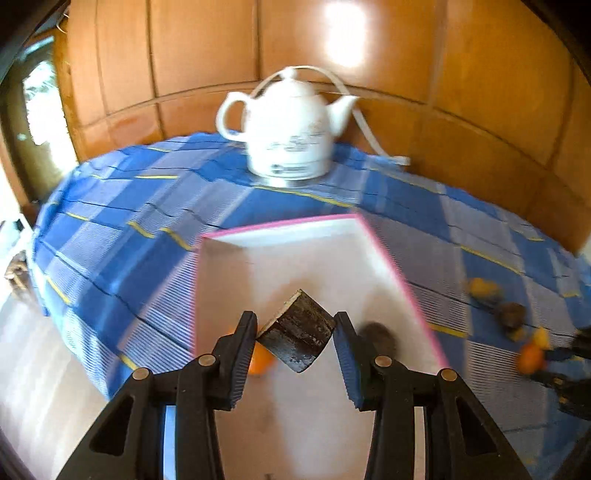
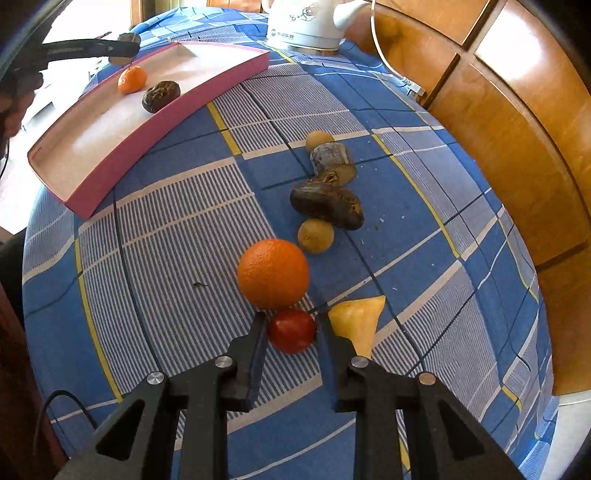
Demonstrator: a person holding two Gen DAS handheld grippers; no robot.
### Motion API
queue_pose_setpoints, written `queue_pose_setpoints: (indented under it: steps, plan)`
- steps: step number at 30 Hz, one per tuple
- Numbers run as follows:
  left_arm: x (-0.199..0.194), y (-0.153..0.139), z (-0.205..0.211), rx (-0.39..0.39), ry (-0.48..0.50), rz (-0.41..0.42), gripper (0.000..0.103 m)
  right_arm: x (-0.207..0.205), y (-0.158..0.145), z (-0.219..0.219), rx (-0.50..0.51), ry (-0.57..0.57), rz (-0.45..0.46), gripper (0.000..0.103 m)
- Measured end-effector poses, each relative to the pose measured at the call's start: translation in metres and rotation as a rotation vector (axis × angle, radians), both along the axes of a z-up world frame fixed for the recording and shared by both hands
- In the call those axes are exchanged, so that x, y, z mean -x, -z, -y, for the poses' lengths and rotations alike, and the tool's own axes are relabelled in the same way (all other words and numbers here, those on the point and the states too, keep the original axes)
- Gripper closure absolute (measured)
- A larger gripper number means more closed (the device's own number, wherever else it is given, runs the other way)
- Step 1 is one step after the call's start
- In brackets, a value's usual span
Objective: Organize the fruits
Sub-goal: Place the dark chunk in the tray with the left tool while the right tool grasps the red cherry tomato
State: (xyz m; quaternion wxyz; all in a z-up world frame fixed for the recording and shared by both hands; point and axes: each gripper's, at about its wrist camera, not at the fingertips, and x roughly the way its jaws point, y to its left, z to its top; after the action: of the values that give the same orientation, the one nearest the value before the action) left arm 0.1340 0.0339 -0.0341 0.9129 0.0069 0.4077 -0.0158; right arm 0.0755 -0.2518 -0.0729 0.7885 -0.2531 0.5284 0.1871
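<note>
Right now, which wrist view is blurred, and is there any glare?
Left wrist view: motion-smeared, sharp only on the left gripper and its dark chunk; a glare spot burns the wood panel. Right wrist view: crisp on the orange and red fruit, fisheye bowing the tablecloth.

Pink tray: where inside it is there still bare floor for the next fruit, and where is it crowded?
The pink tray is bare from its near end up to the dark fruit, and again beyond the small orange toward the kettle. The crowded part is around those two fruits, where the left gripper hangs with a dark chunk.
</note>
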Motion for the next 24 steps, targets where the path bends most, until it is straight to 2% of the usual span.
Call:
queue_pose_setpoints:
  steps: [3, 6, 8, 13, 18, 24]
  plan:
    - [-0.007, 0.004, -0.015, -0.044, -0.07, -0.003, 0.059, -0.003, -0.001, 0.004, -0.028, -0.003, -0.022, 0.077]
    - [-0.003, 0.003, -0.021, -0.082, -0.124, 0.021, 0.045, -0.004, -0.001, 0.007, -0.061, -0.014, -0.052, 0.077]
    - [0.005, -0.002, -0.02, -0.096, -0.144, 0.057, 0.041, -0.005, -0.003, 0.01, -0.076, -0.012, -0.059, 0.077]
    - [0.024, -0.02, -0.004, -0.14, -0.135, 0.152, 0.028, -0.005, -0.004, 0.016, -0.096, -0.002, -0.076, 0.077]
    - [0.043, -0.037, 0.015, -0.166, -0.082, 0.229, 0.026, -0.006, -0.008, 0.022, -0.095, 0.031, -0.05, 0.077]
    - [0.057, -0.044, 0.029, -0.154, -0.035, 0.234, 0.022, -0.01, -0.028, 0.035, -0.166, 0.083, 0.016, 0.077]
